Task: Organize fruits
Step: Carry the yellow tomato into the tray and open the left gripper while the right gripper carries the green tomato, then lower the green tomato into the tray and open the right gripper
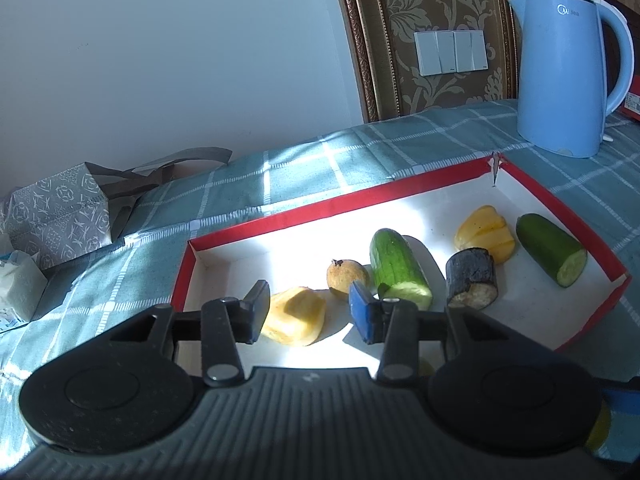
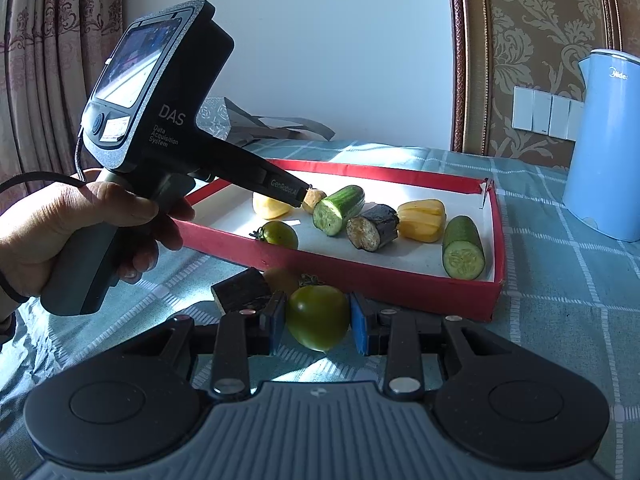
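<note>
- While the left gripper (image 1: 310, 306) hovers inside the near end of the red-walled tray (image 1: 280, 222), its jaws stand apart, with a yellow fruit chunk (image 1: 294, 316) just beyond the left pad and nothing clamped.
- Right gripper (image 2: 318, 318) sits low over the checked teal tablecloth (image 2: 560, 280), outside the tray's near wall; its pads flank a green tomato (image 2: 318, 316). Both pads look to touch the skin, but a firm grip cannot be told.
- Just left of that tomato on the cloth: a dark-skinned eggplant piece (image 2: 242, 290), with a rounder yellowish fruit (image 2: 280, 278) behind it, partly hidden.
- Inside the tray, right wrist view: 1 small green tomato (image 2: 278, 234) near the front wall, 2 cucumber halves (image 2: 338, 210) (image 2: 463, 248), 1 eggplant chunk (image 2: 372, 227) between them, 1 ridged yellow piece (image 2: 422, 220), and a small brown fruit (image 2: 314, 199) at the left tool's tip.
- Person's left hand (image 2: 76, 228) wraps the left tool's grey handle.
- Blue Midea kettle (image 1: 568, 68) stands on the cloth beyond the tray's far corner.
- Patterned grey bag (image 1: 60, 216) lies off the table's left edge.
</note>
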Demonstrator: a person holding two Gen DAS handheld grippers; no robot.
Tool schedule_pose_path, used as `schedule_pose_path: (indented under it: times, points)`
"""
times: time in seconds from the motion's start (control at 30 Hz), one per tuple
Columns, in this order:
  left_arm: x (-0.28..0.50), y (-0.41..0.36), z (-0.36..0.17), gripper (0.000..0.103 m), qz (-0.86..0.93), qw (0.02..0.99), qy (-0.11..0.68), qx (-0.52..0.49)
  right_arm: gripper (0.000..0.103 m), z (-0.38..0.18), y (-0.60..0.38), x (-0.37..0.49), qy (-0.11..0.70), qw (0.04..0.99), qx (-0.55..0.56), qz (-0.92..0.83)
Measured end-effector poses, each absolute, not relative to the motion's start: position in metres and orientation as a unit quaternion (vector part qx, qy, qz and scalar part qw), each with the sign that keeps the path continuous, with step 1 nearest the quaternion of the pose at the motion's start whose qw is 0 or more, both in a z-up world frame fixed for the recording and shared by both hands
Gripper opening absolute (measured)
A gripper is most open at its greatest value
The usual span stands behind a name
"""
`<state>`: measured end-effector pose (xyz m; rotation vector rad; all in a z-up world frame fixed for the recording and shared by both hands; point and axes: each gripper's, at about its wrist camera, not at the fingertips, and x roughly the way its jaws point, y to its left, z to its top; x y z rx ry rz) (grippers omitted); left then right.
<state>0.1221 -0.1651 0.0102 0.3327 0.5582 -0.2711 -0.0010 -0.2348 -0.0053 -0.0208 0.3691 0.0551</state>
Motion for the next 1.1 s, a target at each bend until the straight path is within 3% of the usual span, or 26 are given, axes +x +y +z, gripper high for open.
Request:
schedule_pose_path:
  times: [0.1, 0.17, 0.2, 0.5, 0.67, 1.1]
  points:
    - [0.106, -0.146, 0.016, 0.058, -0.107, 0.948, 0.261, 0.148, 0.033, -0.005, -0.235, -0.002, 0.182, 0.983, -0.010, 0.026]
    - [0.091, -0.127, 0.019, 0.085, -0.072, 0.960, 0.240, 0.127, 0.033, -0.004, -0.237, -0.003, 0.179, 0.983, -0.009, 0.026]
    - [0.085, -0.120, 0.020, 0.088, -0.063, 0.964, 0.230, 0.120, 0.033, -0.004, -0.238, -0.003, 0.177, 0.984, -0.005, 0.028]
    - [0.064, -0.071, 0.022, 0.089, -0.016, 0.982, 0.186, 0.025, 0.033, 0.005, -0.253, -0.007, 0.134, 0.990, 0.044, 0.016]
    - [0.057, -0.067, 0.024, 0.096, 0.013, 0.985, 0.168, 0.045, 0.033, 0.018, -0.255, -0.007, 0.120, 0.991, 0.044, -0.028]
    - [0.058, -0.069, 0.019, 0.096, -0.007, 0.981, 0.187, 0.043, 0.033, 0.034, -0.266, 0.056, 0.138, 0.986, 0.050, -0.085]
